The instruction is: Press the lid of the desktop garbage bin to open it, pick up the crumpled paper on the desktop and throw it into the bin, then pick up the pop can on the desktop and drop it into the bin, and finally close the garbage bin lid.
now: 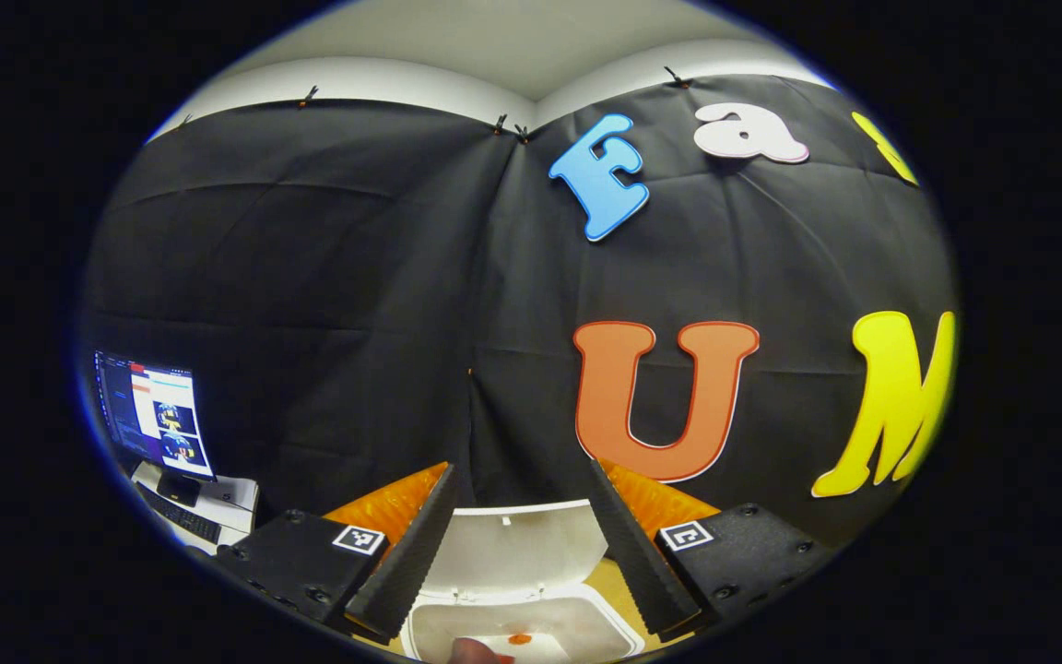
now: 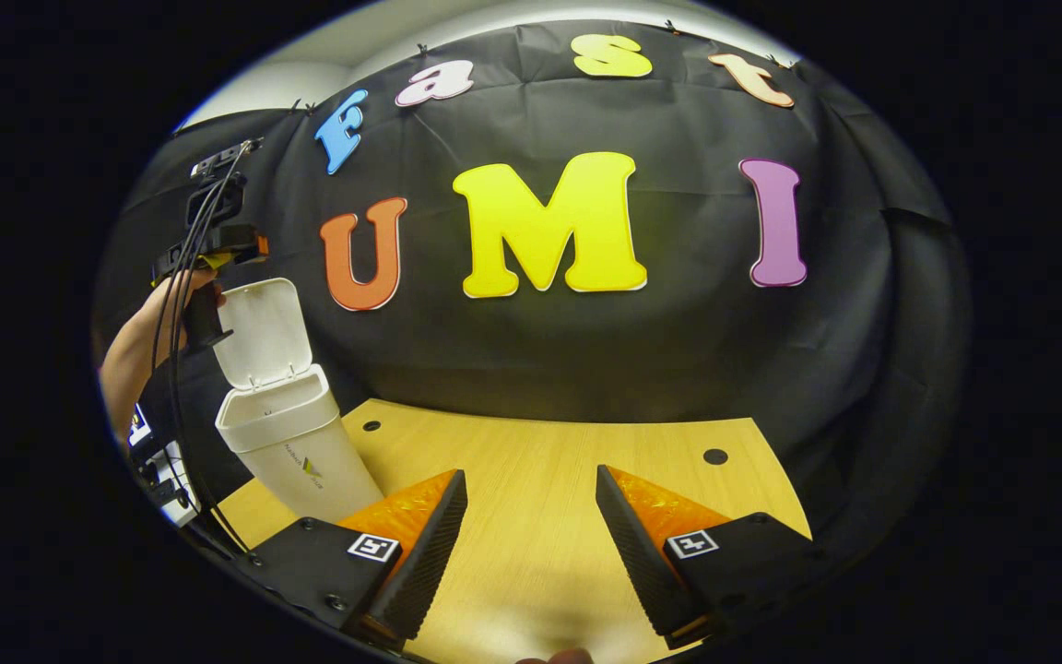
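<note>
The white desktop bin stands at the table's left end with its lid swung up and open. A person's hand holds the left gripper's handle just above and behind that lid. In the left gripper view I look down into the bin's open mouth; the raised lid stands between my fingers. My left gripper is open and holds nothing. Inside the bin lies something pale with a small orange spot; what it is I cannot tell. My right gripper hangs open over bare wood.
The wooden table has two small round holes, one near the bin and one at the right. A lit monitor and a keyboard sit off to the left, beyond the table.
</note>
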`<state>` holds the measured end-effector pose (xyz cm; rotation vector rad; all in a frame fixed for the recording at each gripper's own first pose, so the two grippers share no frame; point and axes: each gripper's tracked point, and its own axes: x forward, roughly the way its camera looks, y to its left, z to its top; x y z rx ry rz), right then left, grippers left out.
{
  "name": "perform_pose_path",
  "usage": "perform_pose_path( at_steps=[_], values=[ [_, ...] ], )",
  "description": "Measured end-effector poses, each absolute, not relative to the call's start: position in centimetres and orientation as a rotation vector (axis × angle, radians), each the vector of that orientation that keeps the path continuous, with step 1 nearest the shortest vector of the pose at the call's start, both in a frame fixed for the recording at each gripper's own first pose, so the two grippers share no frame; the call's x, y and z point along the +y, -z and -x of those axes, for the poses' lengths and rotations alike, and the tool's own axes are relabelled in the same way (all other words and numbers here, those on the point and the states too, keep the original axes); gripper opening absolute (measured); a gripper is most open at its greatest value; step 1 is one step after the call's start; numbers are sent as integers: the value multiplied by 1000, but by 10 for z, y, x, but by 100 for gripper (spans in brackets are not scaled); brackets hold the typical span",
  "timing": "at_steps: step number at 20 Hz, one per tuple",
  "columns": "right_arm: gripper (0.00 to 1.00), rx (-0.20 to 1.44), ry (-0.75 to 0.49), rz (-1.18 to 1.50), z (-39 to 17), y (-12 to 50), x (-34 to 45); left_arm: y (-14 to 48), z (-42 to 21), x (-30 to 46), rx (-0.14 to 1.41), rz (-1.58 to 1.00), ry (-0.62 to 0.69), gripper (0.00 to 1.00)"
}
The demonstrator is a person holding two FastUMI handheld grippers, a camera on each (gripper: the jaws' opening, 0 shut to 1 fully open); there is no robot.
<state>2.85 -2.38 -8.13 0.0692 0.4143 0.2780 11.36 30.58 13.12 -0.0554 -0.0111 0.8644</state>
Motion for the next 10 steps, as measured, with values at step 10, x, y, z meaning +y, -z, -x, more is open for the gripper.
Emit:
perform_pose_path(
  at_steps=[10],
  values=[
    [89, 372, -254, -107, -40, 49, -31, -90, -127, 345, 164, 173, -971, 92]
  ],
)
